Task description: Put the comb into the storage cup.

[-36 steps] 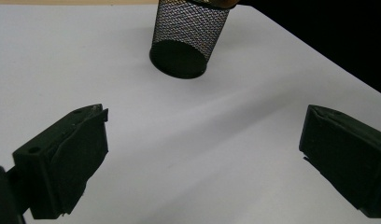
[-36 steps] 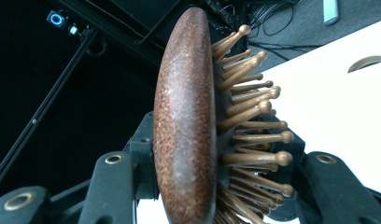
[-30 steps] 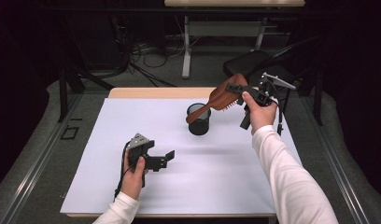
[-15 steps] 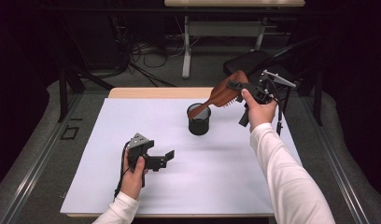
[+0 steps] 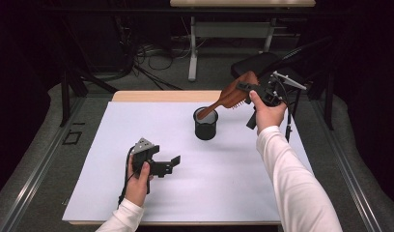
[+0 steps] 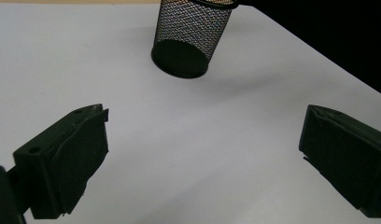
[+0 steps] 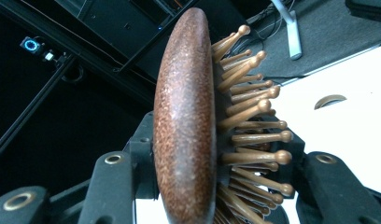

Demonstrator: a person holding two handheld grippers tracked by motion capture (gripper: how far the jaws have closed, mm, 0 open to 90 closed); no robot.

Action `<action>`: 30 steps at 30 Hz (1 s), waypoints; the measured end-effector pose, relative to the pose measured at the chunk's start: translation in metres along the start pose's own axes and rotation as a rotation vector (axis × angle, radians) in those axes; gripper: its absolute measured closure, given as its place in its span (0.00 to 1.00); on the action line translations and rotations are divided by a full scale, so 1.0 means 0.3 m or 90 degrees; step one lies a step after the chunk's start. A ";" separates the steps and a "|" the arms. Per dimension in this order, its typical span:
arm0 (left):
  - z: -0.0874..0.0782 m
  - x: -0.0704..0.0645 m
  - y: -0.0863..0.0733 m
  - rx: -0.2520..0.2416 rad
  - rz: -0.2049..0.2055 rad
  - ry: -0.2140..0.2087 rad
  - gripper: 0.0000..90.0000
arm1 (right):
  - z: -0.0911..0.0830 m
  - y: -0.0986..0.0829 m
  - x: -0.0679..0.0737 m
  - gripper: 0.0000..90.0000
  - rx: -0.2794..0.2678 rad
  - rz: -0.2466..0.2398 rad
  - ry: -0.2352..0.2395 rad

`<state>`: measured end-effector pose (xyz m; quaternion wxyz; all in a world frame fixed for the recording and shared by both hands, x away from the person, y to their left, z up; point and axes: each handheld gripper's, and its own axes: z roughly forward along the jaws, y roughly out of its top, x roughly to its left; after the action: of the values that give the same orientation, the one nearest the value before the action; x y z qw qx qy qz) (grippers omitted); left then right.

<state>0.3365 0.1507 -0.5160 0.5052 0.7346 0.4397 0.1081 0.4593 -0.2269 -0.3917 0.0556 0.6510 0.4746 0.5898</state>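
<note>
Brown wooden hairbrush with round-tipped wooden pins is up in the air over the far right part of the white bench. The right tool is closed tight on the wide head of the brush, one jaw on the smooth back and one on the pin side. The handle end now pokes into the top of the black wire-mesh cup. A moment ago the handle tip was just at the rim, and the brush has since tipped a bit more and slid slightly to the right. This looks like the brush is being put into the cup, handle first, and that step seems close to done. It has not been let go yet.

Seen close in the right gripper view, the brush has a speckled reddish-brown back and many light wooden pins with little ball ends.

The cup stands upright near the middle of the far edge of the bench. The left tool has stayed low near the front left part of the bench, its jaws wide apart and holding nothing.
</note>
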 end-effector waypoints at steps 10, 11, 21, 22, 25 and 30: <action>0.001 0.003 0.000 -0.002 -0.002 0.000 0.02 | 0.021 0.002 -0.017 0.54 -0.014 -0.005 -0.025; 0.001 0.003 -0.001 -0.001 -0.003 -0.001 0.02 | 0.023 0.001 -0.018 0.54 -0.013 -0.006 -0.029; 0.000 0.004 0.000 -0.004 -0.004 -0.001 0.02 | 0.057 -0.025 -0.007 0.54 -0.007 -0.017 -0.038; -0.001 0.004 0.000 -0.004 -0.004 0.000 0.02 | 0.059 -0.027 -0.006 0.54 -0.008 -0.018 -0.038; -0.001 0.006 0.000 -0.004 -0.004 0.000 0.02 | 0.066 -0.031 -0.005 0.54 -0.009 -0.020 -0.040; 0.001 0.005 -0.001 -0.002 -0.004 -0.001 0.02 | 0.073 -0.037 -0.005 0.54 -0.009 -0.024 -0.048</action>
<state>0.3374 0.1516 -0.5168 0.5067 0.7327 0.4417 0.1066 0.4714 -0.2112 -0.4063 0.0892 0.6630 0.4803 0.5673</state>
